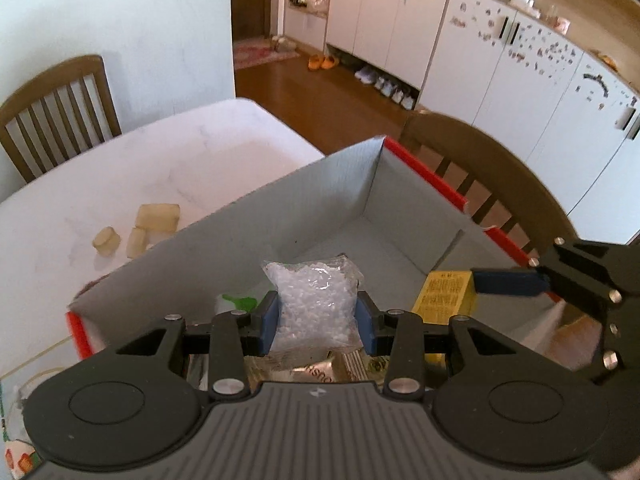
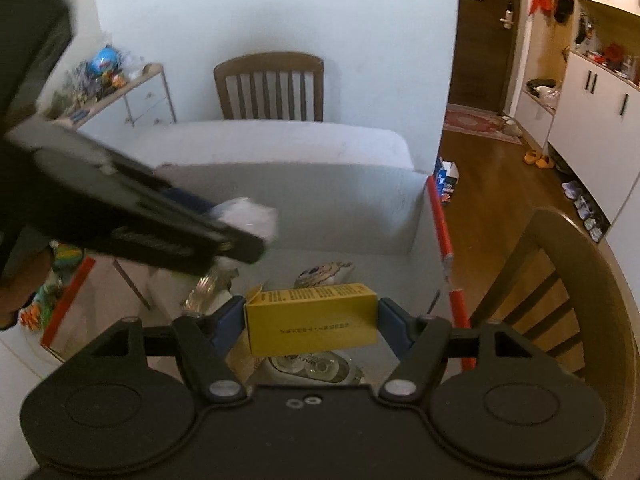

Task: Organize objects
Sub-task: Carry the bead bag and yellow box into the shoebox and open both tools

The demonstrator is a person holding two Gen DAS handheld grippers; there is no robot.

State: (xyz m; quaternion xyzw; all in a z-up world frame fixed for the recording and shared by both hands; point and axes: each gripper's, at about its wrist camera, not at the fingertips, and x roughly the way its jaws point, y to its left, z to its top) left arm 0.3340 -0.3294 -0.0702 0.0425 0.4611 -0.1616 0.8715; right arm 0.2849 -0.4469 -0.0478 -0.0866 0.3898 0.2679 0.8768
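Now, left hand-held gripper [image 1: 316,322]: clenched on a clear bag of white pellets [image 1: 316,304], over the open box [image 1: 408,216].
Right hand-held gripper [image 2: 312,318]: grasping a yellow carton [image 2: 312,320] above the same box.
Counter [image 1: 180,152]: pale blocks [image 1: 156,218] beside the box.

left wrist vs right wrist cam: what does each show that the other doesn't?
Left wrist only: pale yellowish blocks on the white table outside the box; the clear bag of white pellets seen sharply, clamped by the left gripper.

Right wrist only: a printed round packet on the box floor; a cluttered side shelf; a person's dark sleeve.

Both: the grey cardboard box with red edges, the yellow carton clamped by the right gripper, wooden chairs.
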